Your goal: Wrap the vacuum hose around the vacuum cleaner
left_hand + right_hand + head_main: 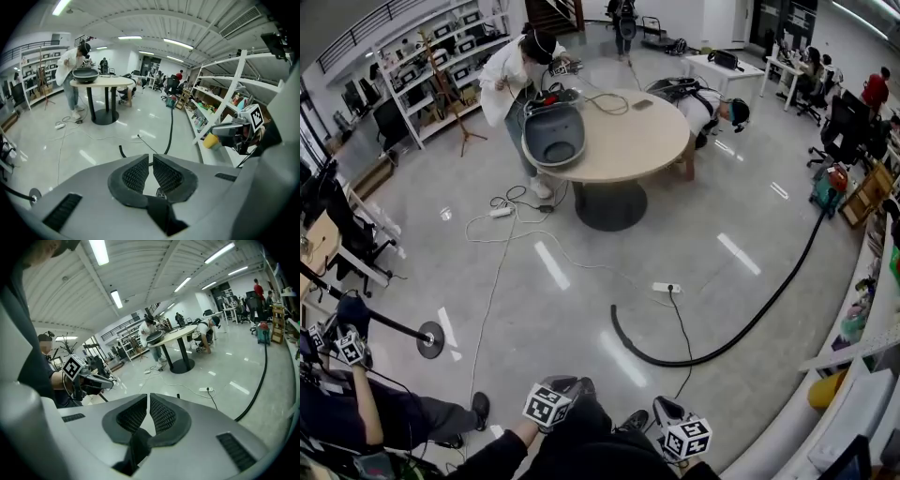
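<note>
1. left gripper (151,158) and right gripper (148,398) are both closed and hold nothing.
2. vacuum hose (656,362) lies on the floor, its free end just left of the power strip (667,288) and seemingly nearer the left gripper.
3. beyond the power strip, the hose runs right and away to the vacuum cleaner (831,184).

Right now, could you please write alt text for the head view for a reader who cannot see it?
A long black vacuum hose lies curved across the grey floor, leading to the vacuum cleaner at far right. The left gripper and right gripper, both shut and empty, show at the bottom edge.
</note>
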A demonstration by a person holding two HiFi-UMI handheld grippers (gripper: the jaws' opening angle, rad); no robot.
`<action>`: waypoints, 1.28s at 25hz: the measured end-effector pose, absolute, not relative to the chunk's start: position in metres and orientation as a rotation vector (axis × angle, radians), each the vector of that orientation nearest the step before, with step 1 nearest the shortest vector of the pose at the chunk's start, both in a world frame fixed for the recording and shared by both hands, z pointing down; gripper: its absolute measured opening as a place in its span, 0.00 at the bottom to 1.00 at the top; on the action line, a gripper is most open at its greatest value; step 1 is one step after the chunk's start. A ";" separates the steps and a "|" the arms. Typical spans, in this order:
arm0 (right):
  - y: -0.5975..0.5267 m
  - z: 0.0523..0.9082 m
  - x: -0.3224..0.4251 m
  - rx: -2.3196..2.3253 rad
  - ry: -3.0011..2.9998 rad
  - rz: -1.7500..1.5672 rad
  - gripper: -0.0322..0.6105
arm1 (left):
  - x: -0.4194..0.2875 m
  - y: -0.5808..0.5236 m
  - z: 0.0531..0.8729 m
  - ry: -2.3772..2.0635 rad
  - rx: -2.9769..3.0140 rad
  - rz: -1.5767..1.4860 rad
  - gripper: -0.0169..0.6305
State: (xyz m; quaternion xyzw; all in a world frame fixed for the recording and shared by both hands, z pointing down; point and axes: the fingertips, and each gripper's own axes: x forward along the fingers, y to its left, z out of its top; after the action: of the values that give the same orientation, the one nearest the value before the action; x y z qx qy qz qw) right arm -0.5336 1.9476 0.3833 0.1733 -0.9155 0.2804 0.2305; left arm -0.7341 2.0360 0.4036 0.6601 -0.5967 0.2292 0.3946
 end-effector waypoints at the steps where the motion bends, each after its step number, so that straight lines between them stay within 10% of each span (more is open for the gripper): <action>1: 1.943 0.390 -0.532 0.488 -2.500 0.787 0.09 | -0.737 2.028 0.409 -1.499 1.678 0.585 0.09; 21: 1.766 0.462 -0.704 0.716 -2.273 0.933 0.09 | -0.943 1.747 0.614 -1.138 1.779 0.880 0.10; 32: 1.723 0.647 -0.714 0.700 -2.238 1.139 0.10 | -0.946 1.670 0.832 -1.098 1.672 1.050 0.35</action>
State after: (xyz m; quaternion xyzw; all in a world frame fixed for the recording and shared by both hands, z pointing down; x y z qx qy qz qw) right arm -0.7137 1.7234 0.6474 0.2591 -0.8280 0.4212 0.2642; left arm -0.9460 1.6702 0.8320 0.6691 -0.4394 0.4203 0.4273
